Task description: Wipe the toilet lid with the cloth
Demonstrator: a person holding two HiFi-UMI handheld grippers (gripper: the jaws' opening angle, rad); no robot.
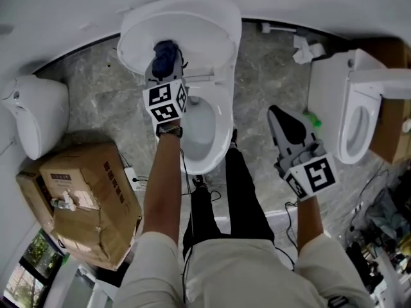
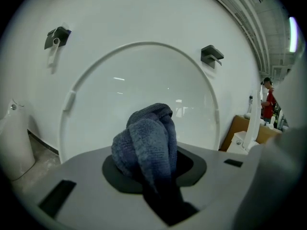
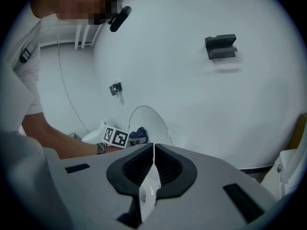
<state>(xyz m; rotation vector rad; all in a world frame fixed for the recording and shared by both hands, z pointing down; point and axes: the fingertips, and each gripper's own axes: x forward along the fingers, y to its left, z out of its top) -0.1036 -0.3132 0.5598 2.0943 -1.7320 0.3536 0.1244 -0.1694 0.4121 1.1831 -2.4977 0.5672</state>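
- The left tongs [image 1: 165, 64] are clamped on a bunched dark blue cloth [image 2: 146, 140]; the wad fills the gap between the jaws and bulges out beyond their tips.
- The cloth sits against the inner face of the raised toilet lid [image 1: 199, 21], near the middle of that face. The left gripper view shows the white lid right behind the wad.
- The lid stands upright over the open bowl [image 1: 207, 128], and the person's left forearm reaches over the bowl's left edge.
- The right tongs [image 3: 153, 163] are closed, the ribbed black pads all but meeting, with only a thin slit between them and nothing held.
- In the head view the right tongs hang over the grey floor [image 1: 257, 76], well apart from the lid, between this toilet and a second toilet [image 1: 353, 117] to the right.
- A cardboard box [image 1: 87, 201] stands on the floor to the left.
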